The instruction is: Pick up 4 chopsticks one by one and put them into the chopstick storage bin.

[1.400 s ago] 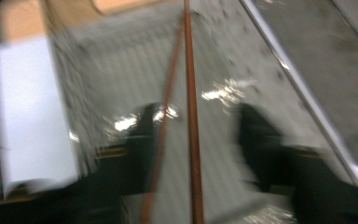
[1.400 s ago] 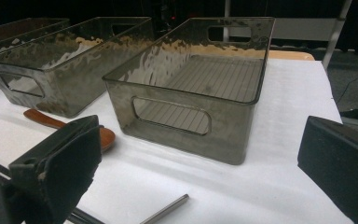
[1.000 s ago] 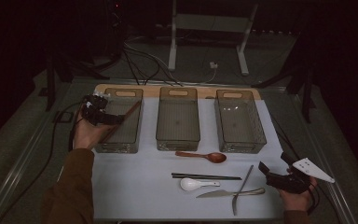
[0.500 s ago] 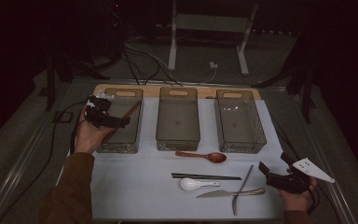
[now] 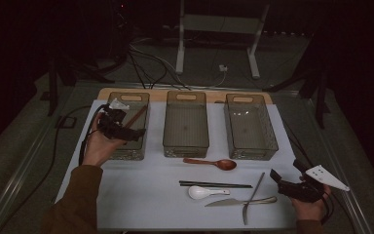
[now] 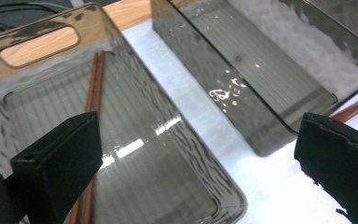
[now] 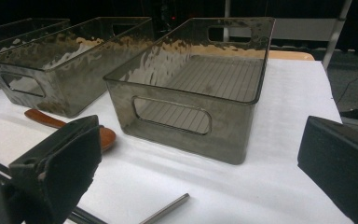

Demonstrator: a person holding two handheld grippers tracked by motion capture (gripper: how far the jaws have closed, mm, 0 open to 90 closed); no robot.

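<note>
3 smoky translucent plastic bins stand in a row across the far half of the white-covered tabletop (image 5: 141,195). The left bin (image 5: 129,146) holds 1 pair of reddish-brown wooden chopsticks (image 6: 93,88), lying along its ribbed floor near one long wall. The middle bin (image 5: 186,146) and the right bin (image 5: 251,146) each show a bare floor.

The left gripper (image 5: 134,134) hangs over the left bin with its jaws spread wide and nothing between them; in the left gripper view the chopsticks lie below, close by one jaw and not gripped.

In front of the bins lie 5 loose items: 1 brown wooden spoon (image 5: 212,163) just before the middle bin, 1 pair of black chopsticks (image 5: 214,185) nearer the person, 1 white ceramic spoon (image 5: 204,192) just beside them, 1 silver metal knife (image 5: 241,201), and 1 thin metal utensil (image 5: 253,197) lying across the knife; what kind it is cannot be told.

The right gripper (image 5: 278,181) rests low at the tabletop's near right corner, jaws wide apart and empty, just beside the knife's handle end.
</note>
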